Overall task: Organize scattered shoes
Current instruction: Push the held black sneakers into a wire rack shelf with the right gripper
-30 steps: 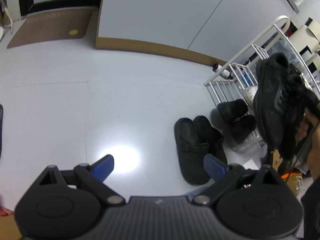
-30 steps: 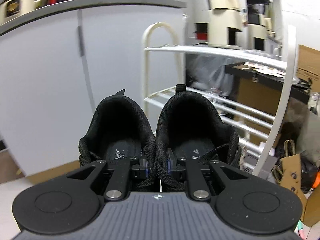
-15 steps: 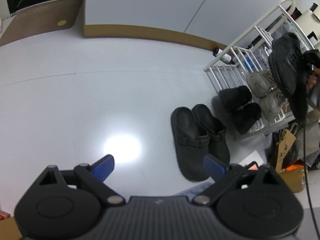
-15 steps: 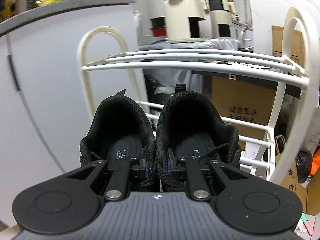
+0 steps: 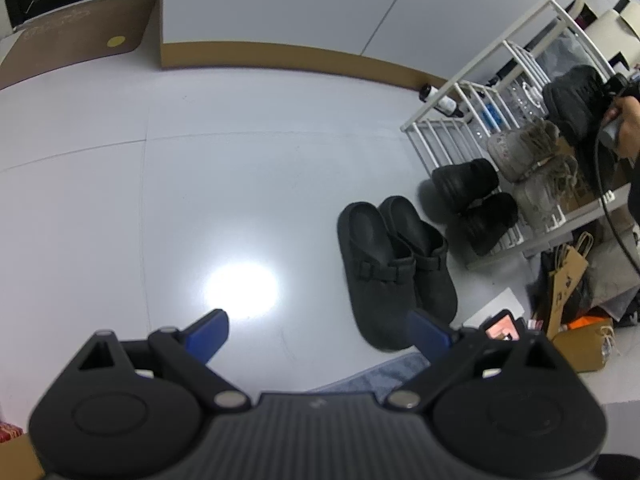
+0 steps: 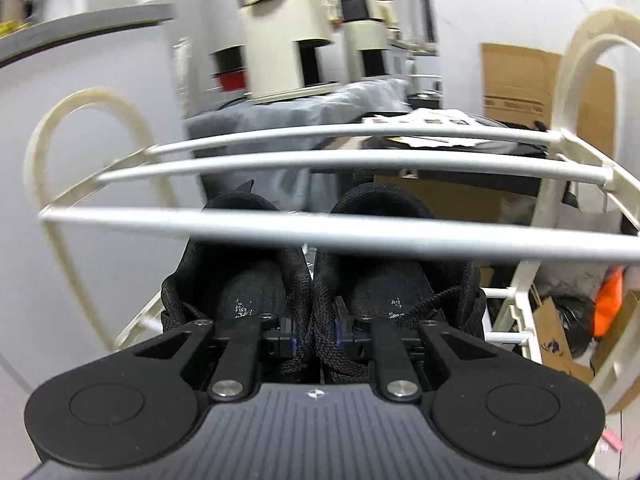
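Sneakers — a black laced pair — sat pinched together by their inner collars in the clenched jaws of the right gripper, heels tucked beneath the white rack's top rails. Nearer the floor, the left gripper hovered with jaws spread wide and empty above black clogs lying side by side just beside the rack's foot — beyond them, dark slip-ons and grey shoes rested on its tiers.

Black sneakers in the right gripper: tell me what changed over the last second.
The right gripper carried the black sneakers in under the white rack's top bars. Its grip stayed shut; the clogs stayed on the floor, and the left gripper stayed open.
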`<state>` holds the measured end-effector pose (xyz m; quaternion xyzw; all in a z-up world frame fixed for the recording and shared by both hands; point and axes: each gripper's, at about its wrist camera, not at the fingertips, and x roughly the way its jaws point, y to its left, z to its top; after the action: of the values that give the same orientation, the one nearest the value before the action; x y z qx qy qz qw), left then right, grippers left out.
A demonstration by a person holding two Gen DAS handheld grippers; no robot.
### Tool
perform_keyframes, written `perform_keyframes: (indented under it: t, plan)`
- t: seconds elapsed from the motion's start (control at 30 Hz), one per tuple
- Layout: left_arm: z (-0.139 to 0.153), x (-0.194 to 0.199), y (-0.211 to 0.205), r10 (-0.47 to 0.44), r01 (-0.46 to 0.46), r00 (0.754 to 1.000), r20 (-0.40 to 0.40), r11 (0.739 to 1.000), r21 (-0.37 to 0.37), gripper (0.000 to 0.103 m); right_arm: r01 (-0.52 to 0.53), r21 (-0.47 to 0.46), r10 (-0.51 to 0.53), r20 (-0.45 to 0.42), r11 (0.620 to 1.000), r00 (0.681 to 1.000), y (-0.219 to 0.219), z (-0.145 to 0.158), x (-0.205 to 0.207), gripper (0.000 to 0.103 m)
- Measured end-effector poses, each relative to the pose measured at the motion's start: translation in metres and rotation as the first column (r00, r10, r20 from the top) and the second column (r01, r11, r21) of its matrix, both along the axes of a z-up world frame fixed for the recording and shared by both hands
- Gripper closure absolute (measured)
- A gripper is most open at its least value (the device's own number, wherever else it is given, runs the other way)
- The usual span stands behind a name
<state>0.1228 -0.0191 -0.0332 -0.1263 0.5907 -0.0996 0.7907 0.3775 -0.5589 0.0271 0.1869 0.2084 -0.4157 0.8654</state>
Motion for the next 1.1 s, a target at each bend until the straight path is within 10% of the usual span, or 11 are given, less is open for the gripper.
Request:
perform_keyframes:
  t: [0.37, 0.47, 0.53, 0.6, 1.1]
  plan:
    - [-0.007, 0.001, -0.012, -0.020, 0.019, 0.999, -0.032, 1.000, -0.025, 0.006, 0.221, -0.010, -0.221, 0.000, 0.975, 0.975, -0.049, -0.012, 0.005, 0.079]
    - [-0.007, 0.000, -0.015, -0.031, 0.030, 0.999, -0.032, 0.999, -0.028, 0.006, 0.213, -0.083, -0.213, 0.008, 0.974, 0.977, -0.047, -0.015, 0.009, 0.062]
    - [-0.006, 0.000, -0.017, -0.028, 0.028, 0.999, -0.027, 0.999, -0.024, 0.006, 0.191, -0.184, -0.191, 0.023, 0.964, 0.981, -0.037, -0.013, 0.010, 0.023]
    - [-0.003, 0.000, -0.017, -0.025, 0.025, 0.999, -0.020, 0.999, -0.026, 0.006, 0.166, -0.242, -0.162, 0.036, 0.956, 0.986, -0.029, -0.013, 0.007, 0.008]
    - [0.036, -0.007, -0.027, -0.060, 0.063, 0.994, 0.092, 0.997, -0.039, 0.006, 0.057, -0.188, -0.066, -0.041, 0.981, 0.997, -0.003, -0.003, -0.030, 0.007]
